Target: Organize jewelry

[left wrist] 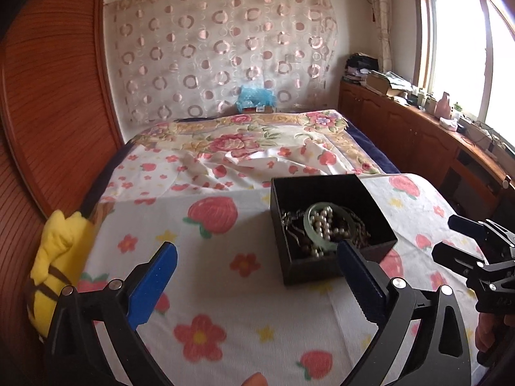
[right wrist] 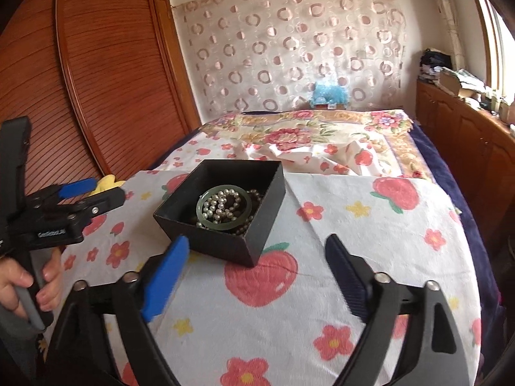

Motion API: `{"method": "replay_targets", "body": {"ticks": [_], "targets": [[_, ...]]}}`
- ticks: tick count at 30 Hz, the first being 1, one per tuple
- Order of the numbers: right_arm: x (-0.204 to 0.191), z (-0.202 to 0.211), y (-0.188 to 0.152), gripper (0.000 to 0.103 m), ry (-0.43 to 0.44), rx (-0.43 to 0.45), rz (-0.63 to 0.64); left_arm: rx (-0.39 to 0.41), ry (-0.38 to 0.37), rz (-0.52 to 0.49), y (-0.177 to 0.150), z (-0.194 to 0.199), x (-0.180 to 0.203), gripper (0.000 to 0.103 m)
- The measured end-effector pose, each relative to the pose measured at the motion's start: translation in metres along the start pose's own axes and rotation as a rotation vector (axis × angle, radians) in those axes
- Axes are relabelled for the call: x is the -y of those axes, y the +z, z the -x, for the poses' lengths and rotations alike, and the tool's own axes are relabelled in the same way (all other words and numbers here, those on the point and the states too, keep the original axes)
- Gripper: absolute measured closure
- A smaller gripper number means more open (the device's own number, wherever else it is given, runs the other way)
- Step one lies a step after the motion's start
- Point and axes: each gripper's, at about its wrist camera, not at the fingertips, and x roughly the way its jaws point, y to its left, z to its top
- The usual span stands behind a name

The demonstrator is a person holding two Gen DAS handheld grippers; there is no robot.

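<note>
Blue-padded fingers (left wrist: 151, 284) of the left gripper (left wrist: 257, 276) sit closest to the lens, spread wide with nothing between them; right gripper (right wrist: 257, 276) likewise splayed and empty, its tips just short of the black box (right wrist: 257, 241); both hover over the strawberry-print cloth (right wrist: 370, 218) on the bed.

Box is the landmark: open-topped, standing on the cloth, one corner toward the right gripper; left gripper near its front-left side, right fingertip overlapping the box edge in the left view, contact unclear.

Inside the box: green bangle (right wrist: 201, 210), pearl strand (right wrist: 219, 207) heaped across and through it, dark bead chains (right wrist: 248, 225) tangled beneath; silver chain (left wrist: 289, 218) at the box's far-left side in the left view.

Handling guess: bangle stiff, smooth, probably slippery and chip-prone, best pinched across its rim; pearls light, limp, will drape and snag on chains, so lift slowly from a loop; box light, likely slides unless braced.

Yellow plush toy (left wrist: 58, 257) well left of the box; person's hand (right wrist: 29, 289) holds the left gripper's handle.
</note>
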Motion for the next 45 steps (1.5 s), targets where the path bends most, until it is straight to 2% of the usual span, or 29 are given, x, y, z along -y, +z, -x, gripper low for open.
{"method": "replay_targets", "body": {"ticks": [4,9,16,32,45], "targets": [[-0.005,0.016,-0.005,0.007,-0.062,0.022,-0.002,0.02,-0.032,0.036,-0.01,0.018,-0.003,0.007],[-0.012,0.044,-0.011,0.003,-0.132,0.071,-0.004,0.03,-0.001,0.015,-0.02,0.038,0.004,0.007],[-0.018,0.081,-0.014,0.002,-0.179,0.146,-0.018,0.051,0.009,-0.002,-0.029,0.061,0.009,0.007],[-0.021,0.09,-0.015,0.002,-0.184,0.171,-0.021,0.062,0.03,0.004,-0.034,0.071,0.01,0.007],[-0.022,0.089,-0.015,0.002,-0.184,0.17,-0.024,0.058,0.013,0.01,-0.033,0.073,0.011,0.007]]}}
